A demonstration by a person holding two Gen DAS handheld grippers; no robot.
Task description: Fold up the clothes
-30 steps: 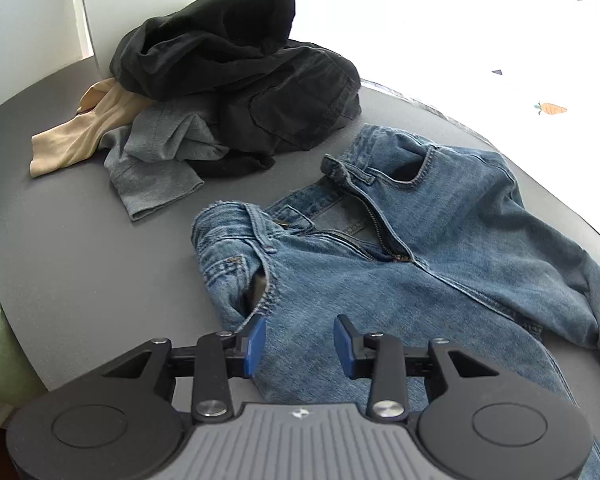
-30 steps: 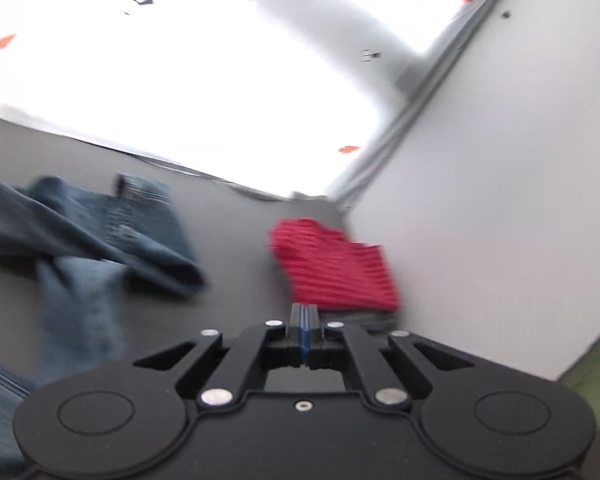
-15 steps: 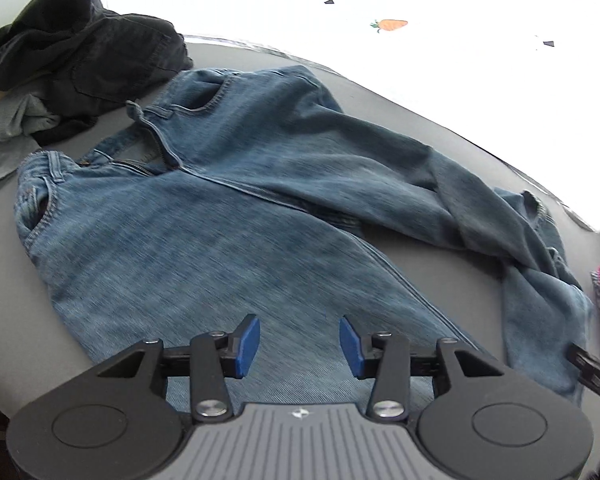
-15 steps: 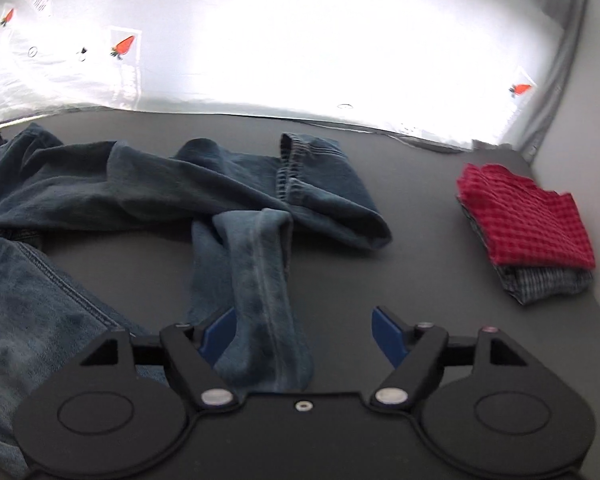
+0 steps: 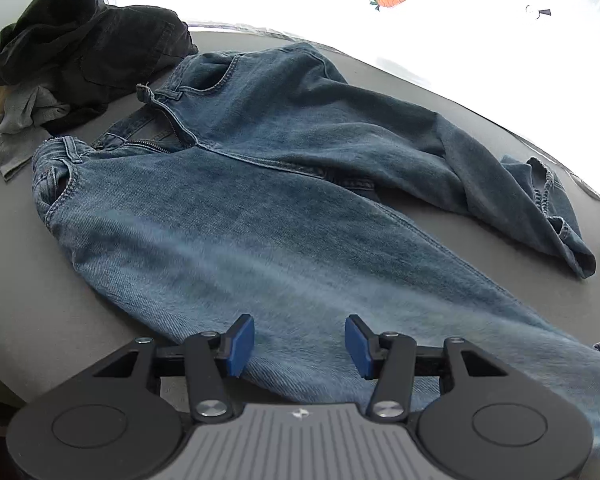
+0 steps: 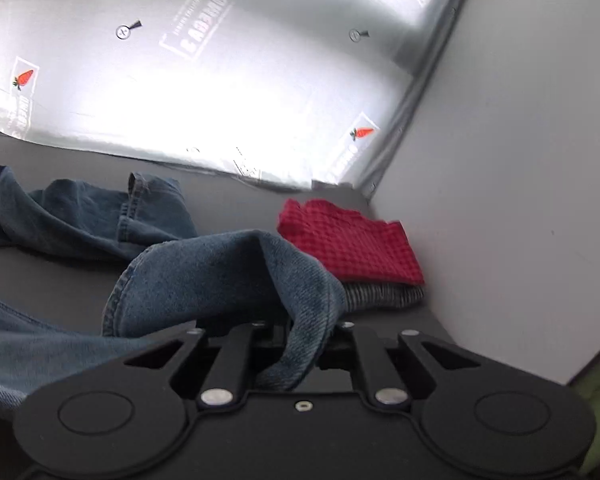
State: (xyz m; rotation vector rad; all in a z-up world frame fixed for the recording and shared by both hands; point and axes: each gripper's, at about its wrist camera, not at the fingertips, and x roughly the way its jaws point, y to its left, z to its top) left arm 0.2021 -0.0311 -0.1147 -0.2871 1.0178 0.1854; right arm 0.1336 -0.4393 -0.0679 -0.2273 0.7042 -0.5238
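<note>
Denim jeans, blue and faded, lying flat over dark grey matte counter, waistband open toward the far left, zip visible, twill weave clear on the near leg. Far leg bent and rumpled, its stitched hem folded back. Behind the waistband, heap of clothes: black heavy fabric on top, grey knit and beige cloth beneath, all crumpled. Left claw spread wide, blue pads low over the near leg, holding nothing; contact with the denim cannot be told. Right claw pressed together on a thick fold of the near leg's end, fabric arching up and over the fingers. Just beyond, folded red waffle-textured cloth stacked on grey striped fabric, near white wall. Shiny silver sheet with carrot prints at the counter's far edge.
</note>
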